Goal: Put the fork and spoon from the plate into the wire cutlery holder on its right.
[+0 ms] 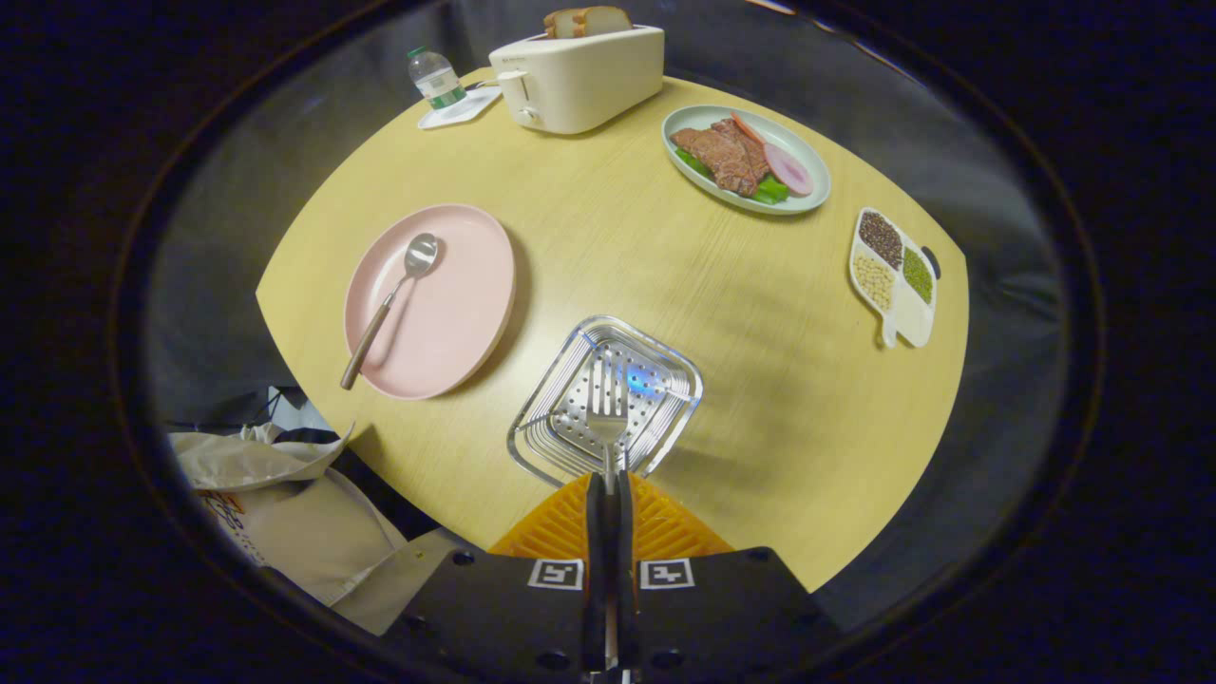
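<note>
We see the claw (pixel 609 489) pinched narrow on the handle of the fork (pixel 606 418), both fingers pressing it. The fork sticks out straight ahead of the fingers, its tines over the holder (pixel 665 366), a square wire basket with a perforated floor that stands on the tabletop (pixel 608 237) just ahead of the claw. Whether the tines touch the basket floor, we cannot tell.

To the holder's left lies the pink plate (pixel 456 304), near it but apart. The spoon (pixel 389 304) rests on the plate, bowl toward the far side, its wooden handle running back over the near rim.

Farther off we note a toaster (pixel 579 76) with bread in its slots, a water bottle (pixel 435 78) beside it, a dish of meat (pixel 746 157) and a divided tray (pixel 893 275) of grains well off to the right of the holder.
</note>
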Action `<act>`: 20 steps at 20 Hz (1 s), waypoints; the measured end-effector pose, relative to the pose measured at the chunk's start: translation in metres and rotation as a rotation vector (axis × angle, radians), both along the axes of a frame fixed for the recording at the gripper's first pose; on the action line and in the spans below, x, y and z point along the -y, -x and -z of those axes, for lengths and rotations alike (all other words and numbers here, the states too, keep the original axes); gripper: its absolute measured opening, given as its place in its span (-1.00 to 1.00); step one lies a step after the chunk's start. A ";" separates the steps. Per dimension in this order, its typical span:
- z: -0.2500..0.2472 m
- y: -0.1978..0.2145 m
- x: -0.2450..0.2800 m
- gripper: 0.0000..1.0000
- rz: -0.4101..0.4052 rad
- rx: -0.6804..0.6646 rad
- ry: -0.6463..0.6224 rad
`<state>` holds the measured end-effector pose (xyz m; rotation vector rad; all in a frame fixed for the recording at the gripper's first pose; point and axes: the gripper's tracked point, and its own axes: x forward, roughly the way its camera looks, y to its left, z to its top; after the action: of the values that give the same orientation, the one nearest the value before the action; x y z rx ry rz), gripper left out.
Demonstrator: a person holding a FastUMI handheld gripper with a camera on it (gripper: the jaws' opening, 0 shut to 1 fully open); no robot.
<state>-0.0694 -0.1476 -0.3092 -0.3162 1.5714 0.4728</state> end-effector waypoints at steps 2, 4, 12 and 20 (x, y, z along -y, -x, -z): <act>0.000 -0.003 -0.002 -0.84 0.016 0.000 -0.003; 0.000 -0.004 -0.003 -0.75 0.027 0.010 -0.007; -0.016 -0.024 -0.035 0.34 0.102 0.196 -0.086; -0.044 -0.028 -0.112 0.95 0.216 0.499 -0.215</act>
<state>-0.0417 -0.0354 -0.2649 -0.0857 1.0435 0.3555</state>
